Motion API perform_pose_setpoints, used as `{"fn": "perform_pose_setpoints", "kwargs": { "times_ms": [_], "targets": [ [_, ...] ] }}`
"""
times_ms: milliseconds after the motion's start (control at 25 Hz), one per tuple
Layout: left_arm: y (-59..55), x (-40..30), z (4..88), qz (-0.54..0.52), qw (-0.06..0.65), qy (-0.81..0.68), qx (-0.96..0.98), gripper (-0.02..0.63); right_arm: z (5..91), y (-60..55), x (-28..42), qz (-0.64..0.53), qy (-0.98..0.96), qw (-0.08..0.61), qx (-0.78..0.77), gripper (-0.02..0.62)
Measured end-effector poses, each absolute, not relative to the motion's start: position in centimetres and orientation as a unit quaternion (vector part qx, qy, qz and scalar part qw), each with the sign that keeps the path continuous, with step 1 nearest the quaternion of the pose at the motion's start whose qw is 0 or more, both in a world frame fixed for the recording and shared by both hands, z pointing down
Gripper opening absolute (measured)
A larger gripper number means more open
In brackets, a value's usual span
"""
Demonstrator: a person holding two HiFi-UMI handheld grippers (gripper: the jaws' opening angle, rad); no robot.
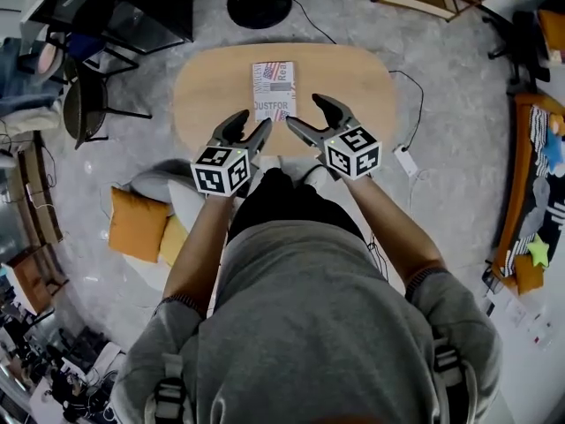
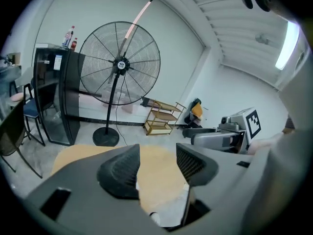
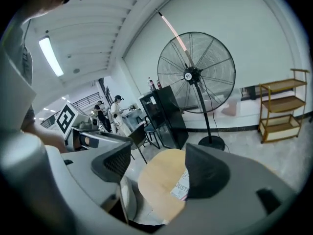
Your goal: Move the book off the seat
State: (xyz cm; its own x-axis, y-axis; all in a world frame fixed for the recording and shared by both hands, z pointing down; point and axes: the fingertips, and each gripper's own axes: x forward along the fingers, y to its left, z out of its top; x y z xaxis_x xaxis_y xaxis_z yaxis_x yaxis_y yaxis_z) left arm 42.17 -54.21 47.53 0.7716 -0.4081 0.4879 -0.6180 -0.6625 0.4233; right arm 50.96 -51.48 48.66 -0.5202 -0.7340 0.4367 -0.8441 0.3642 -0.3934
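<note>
The book (image 1: 274, 89), white with red and blue print, lies flat on the far half of the oval wooden table (image 1: 203, 95). Both grippers hang in the air over the table's near edge, side by side and apart from the book. My left gripper (image 1: 251, 124) is open with nothing between its fingers. My right gripper (image 1: 305, 111) is open and empty too. In the right gripper view a corner of the book (image 3: 181, 186) shows on the table (image 3: 159, 180) behind the right finger. The left gripper view shows only bare table (image 2: 83, 153) past the jaws.
A white seat with orange cushions (image 1: 141, 223) stands on the floor at the lower left. A tall pedestal fan (image 2: 120, 62) with a round base (image 1: 259, 3) is behind the table, beside a black cabinet (image 2: 54, 94) and a low wooden shelf (image 2: 164, 116). A white power strip (image 1: 406, 160) lies to the right.
</note>
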Motion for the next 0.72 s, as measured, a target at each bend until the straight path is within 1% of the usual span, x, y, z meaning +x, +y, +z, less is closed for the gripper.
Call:
{"fn": "perform_pose_setpoints", "kwargs": {
  "times_ms": [120,360,480,560,600,720],
  "targets": [
    [-53.7,42.2,44.7,0.163,0.28,-0.284,0.902,0.253,45.7,-51.1,50.6,0.267,-0.835,0.094,0.472,0.351],
    [-52.9,42.8,37.9,0.136,0.221,-0.272,0.927,0.25,39.6,-50.1,49.9,0.203,-0.864,0.088,0.451,0.322],
    [-52.7,42.5,35.0,0.115,0.187,-0.28,0.934,0.223,36.8,-49.9,49.5,0.179,-0.877,0.069,0.44,0.306],
    [-52.6,41.9,33.6,0.105,0.168,-0.29,0.936,0.188,34.9,-49.7,49.4,0.168,-0.882,0.046,0.437,0.268],
    [-52.5,41.6,33.1,0.1,0.161,-0.294,0.937,0.176,34.0,-49.6,49.4,0.158,-0.884,0.039,0.437,0.26],
    [-52.3,41.1,31.5,0.083,0.146,-0.3,0.939,0.126,31.6,-49.3,49.1,0.122,-0.888,0.041,0.442,0.224]
  ]
}}
